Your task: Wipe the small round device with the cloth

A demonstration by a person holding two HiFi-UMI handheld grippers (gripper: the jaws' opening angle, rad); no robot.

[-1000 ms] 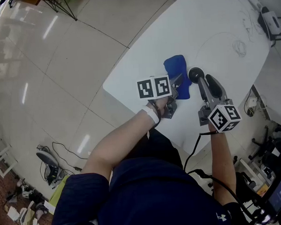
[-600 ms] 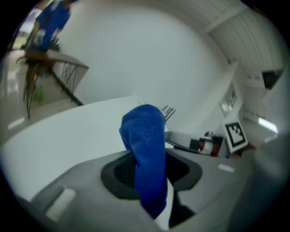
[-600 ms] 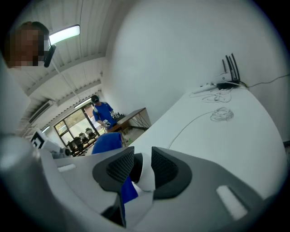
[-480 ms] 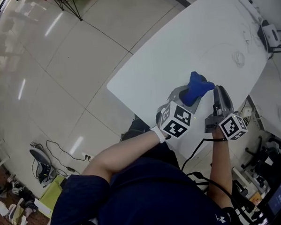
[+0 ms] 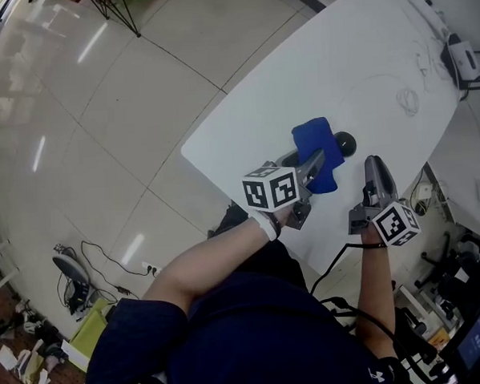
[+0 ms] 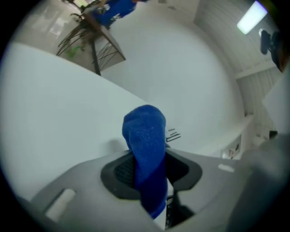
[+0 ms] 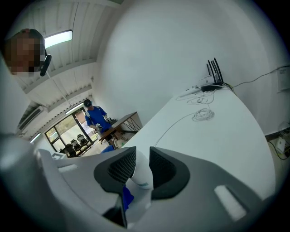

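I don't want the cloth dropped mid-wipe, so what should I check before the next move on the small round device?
1. Left tongs hold the cloth: ok, it is pinched between them.
2. Small round device in sight beside the cloth: ok.
3. Right tongs gripping: they have just been closing, with a white rounded piece between them; whether it belongs to the device: cannot tell.
4. Cloth touching the device: cannot tell.
5. Cable coil on the table away from the device: ok.
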